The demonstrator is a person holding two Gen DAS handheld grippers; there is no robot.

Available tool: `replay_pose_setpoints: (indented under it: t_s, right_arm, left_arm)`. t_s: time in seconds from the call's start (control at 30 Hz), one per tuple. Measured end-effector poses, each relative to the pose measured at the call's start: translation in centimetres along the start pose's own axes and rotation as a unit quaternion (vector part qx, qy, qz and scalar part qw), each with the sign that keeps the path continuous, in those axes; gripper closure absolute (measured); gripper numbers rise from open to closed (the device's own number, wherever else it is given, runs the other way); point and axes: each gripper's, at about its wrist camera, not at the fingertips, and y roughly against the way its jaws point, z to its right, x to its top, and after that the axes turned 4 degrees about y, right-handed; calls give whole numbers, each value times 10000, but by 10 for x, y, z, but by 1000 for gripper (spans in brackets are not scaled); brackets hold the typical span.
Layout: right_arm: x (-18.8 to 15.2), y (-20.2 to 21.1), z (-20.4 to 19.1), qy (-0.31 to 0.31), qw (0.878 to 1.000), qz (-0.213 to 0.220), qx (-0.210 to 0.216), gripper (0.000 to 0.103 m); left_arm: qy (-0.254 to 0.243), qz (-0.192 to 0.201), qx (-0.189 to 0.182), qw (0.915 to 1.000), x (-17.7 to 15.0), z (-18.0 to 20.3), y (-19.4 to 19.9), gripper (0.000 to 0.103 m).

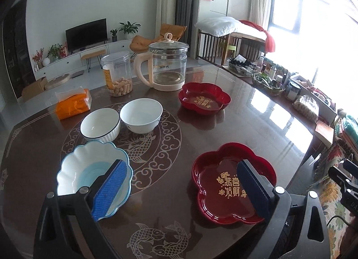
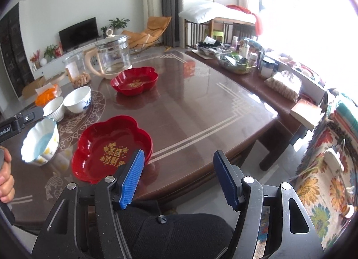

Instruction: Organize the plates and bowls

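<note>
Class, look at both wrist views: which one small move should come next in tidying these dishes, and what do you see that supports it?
Probably the right gripper, jaws open and empty, should ease forward to straddle the rim of the near red flower-shaped plate. A matching far red plate sits apart by the glass kettle, so stacking the pair seems sensible. The left gripper is open too, holding nothing.

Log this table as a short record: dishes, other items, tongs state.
red plates: near plate by the table's front edge; far plate beside the glass kettle
white bowls: ribbed bowl and plain bowl, side by side
scalloped bowl, blue inside, left of the near plate
other: snack jar, orange tissue pack
left tongs: open, empty
right tongs: open, empty
</note>
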Motion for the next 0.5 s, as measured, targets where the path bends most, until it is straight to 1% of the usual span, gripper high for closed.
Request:
replay_pose_setpoints:
  t_s: [0.1,0.17,0.23,0.3,0.37,0.43,0.5]
  right_arm:
    - [11,13,4,79,9992,163,-356,28]
    - [18,21,3,172,9984,247,-472,26]
    - [22,31,1,300,9979,451,-364,26]
    - [24,41,0,421,9962,750,-119,26]
    - [25,50,-3,530,9924,1104,-137,26]
    - [23,55,-6,653,9866,1483,-182,26]
    - [22,53,-8,824,9816,1724,-37,26]
  left_arm:
    - [-126,54,252,9996,-4,-8,-3,5]
    - [-103,-41,220,9997,-6,-14,-6,5]
    - [40,-144,113,9998,-7,-22,-8,5]
    - [198,-148,-32,9997,-8,-29,-6,5]
    - [301,-40,-120,9995,-9,-33,1,5]
    - [348,109,-128,9993,-11,-37,8,5]
    - [372,167,-90,9991,-13,-41,13,5]
